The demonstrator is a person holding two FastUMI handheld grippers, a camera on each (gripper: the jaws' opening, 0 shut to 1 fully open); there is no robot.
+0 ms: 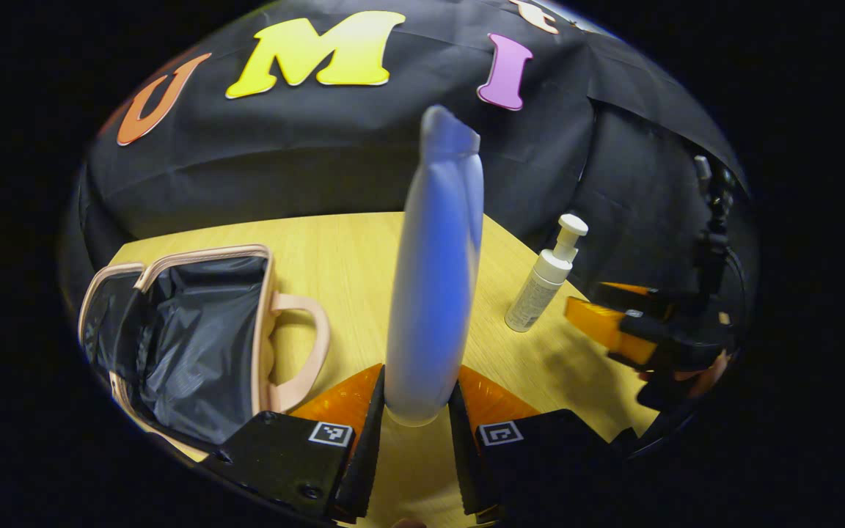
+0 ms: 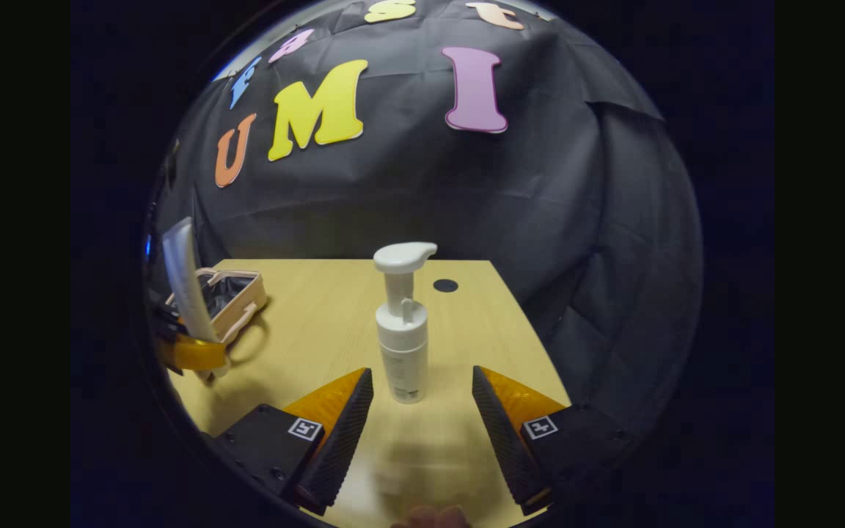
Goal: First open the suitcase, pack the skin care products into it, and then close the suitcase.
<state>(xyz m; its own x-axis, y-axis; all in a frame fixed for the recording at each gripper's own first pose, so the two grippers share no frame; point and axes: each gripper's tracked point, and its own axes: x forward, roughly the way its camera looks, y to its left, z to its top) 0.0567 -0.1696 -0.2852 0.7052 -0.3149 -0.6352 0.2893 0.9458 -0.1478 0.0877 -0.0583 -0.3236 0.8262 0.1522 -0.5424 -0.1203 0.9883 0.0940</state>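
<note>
Beside the open suitcase (image 1: 195, 337), left fingers (image 1: 375, 433) clamp tube (image 1: 437, 271) — right fingers (image 2: 345, 425) spread, flanking pump bottle (image 2: 402, 337)

Each gripper — the left gripper (image 1: 416, 400) and the right gripper (image 2: 422, 396) — has a matte black, blocky body with two wedge-shaped fingers whose inner faces are ribbed. A small square black-and-white marker sits on top of each half of the body. Round screws dot the black casing near the edges.
</note>
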